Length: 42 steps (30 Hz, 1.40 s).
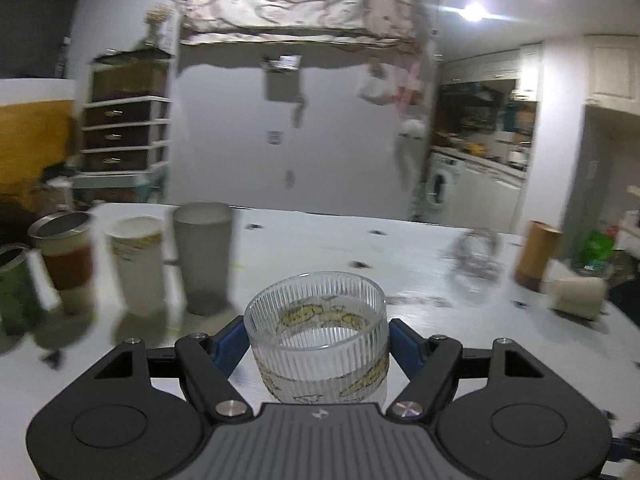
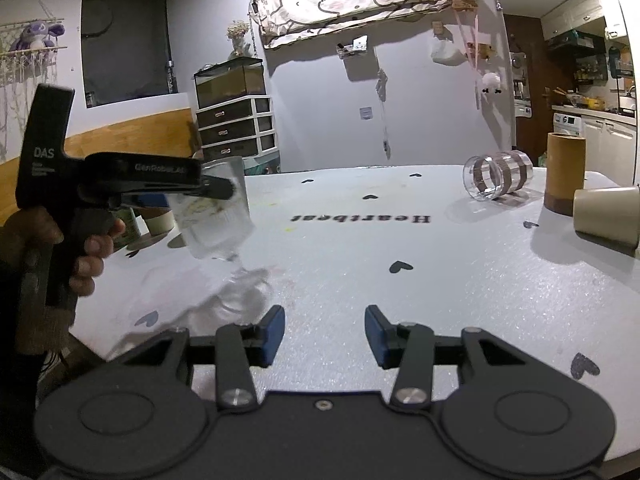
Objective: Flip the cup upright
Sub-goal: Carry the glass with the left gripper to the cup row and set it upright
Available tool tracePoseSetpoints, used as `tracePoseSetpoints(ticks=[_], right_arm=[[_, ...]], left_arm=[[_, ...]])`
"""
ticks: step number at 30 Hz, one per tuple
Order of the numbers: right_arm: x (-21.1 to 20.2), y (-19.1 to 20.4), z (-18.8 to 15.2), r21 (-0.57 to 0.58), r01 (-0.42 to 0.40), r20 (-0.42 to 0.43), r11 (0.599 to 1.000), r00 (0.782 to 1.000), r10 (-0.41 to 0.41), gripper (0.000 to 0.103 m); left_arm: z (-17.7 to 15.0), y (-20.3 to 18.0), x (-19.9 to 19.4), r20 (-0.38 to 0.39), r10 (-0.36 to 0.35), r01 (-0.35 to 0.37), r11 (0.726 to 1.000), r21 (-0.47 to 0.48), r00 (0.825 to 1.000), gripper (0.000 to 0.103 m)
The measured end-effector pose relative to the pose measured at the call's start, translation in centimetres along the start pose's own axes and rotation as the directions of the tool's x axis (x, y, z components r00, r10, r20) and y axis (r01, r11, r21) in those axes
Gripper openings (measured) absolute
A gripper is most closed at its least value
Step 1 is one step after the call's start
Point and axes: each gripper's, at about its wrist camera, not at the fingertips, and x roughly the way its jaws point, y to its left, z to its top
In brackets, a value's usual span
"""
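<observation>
My left gripper (image 1: 316, 340) is shut on a ribbed clear glass cup (image 1: 320, 344) with yellow prints. The cup's mouth faces up. In the right wrist view the same glass cup (image 2: 218, 216) hangs above the white table (image 2: 400, 280), a little tilted, held by the left gripper (image 2: 224, 194). My right gripper (image 2: 325, 334) is open and empty, low over the table's near side. A clear glass with brown bands (image 2: 498, 176) lies on its side at the far right. A cream cup (image 2: 606, 214) also lies on its side.
A row of upright cups stands at the left: a grey tumbler (image 1: 204, 256), a white paper cup (image 1: 138, 264), a steel-rimmed brown cup (image 1: 66, 260), a green can (image 1: 14, 288). A tall brown cylinder (image 2: 564, 172) stands at the far right.
</observation>
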Motion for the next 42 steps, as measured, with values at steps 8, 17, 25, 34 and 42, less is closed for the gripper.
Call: tracePoseSetpoints(ticks=[8,17,25,34,42], right_arm=[[0.3,0.1,0.2,-0.001,0.003,-0.009,1.000,1.000,-0.003,0.046],[1.0,0.4,0.3,-0.008,0.003,-0.022,1.000,1.000,-0.003,0.046],[1.1,0.7,0.4,-0.020,0.008,-0.024,1.000,1.000,-0.009,0.046],[1.3,0.5,0.4,-0.010,0.004,-0.031,1.000,1.000,-0.004,0.046],[1.5,0.2,1.0,-0.001,0.005,-0.009,1.000,1.000,-0.005,0.047]], left_arm=[[1.7,7.0,0.9,0.016,0.256,-0.256,0.967,-0.008,0.967,0.075],[3.4,13.7,0.7,0.020,0.431,-0.430,0.902,-0.040,0.902,0.075],[4.0,17.1,1.0,0.015,0.490,-0.488,0.870,-0.076,0.872,0.075],[2.2,16.6,1.9,0.059,0.551,-0.553,0.833,0.011,0.832,0.075],[3.0,16.5,0.3,0.091,0.545,-0.545,0.838,-0.036,0.833,0.083]])
